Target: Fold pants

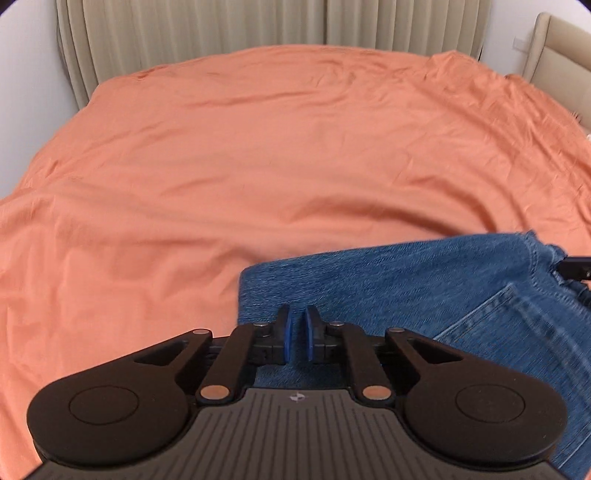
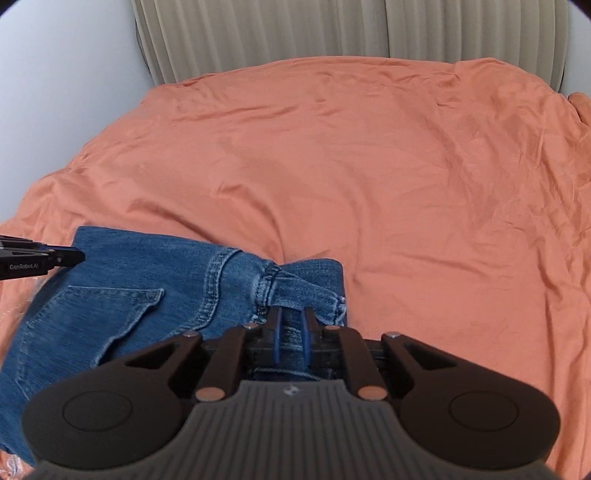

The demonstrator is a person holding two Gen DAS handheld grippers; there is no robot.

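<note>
Blue denim pants [image 1: 388, 288] lie folded on the near edge of an orange bedsheet [image 1: 258, 166], back pocket up. My left gripper [image 1: 297, 325] hovers over the pants' left fold edge. Its blue pads stand a narrow gap apart and no fabric rises between them. From the right wrist view its tip [image 2: 79, 256] sits at the far left corner of the pants [image 2: 129, 314]. My right gripper [image 2: 290, 325] is shut on a bunched seam at the pants' right end, with denim pinched between its pads. Its black tip [image 1: 576, 267] shows at the right edge of the left wrist view.
The orange sheet [image 2: 406, 184] stretches wide and wrinkled beyond the pants. Beige curtains [image 1: 258, 29] hang behind the bed. A padded beige headboard [image 1: 561, 48] stands at the far right, and a white wall [image 2: 66, 74] is at the left.
</note>
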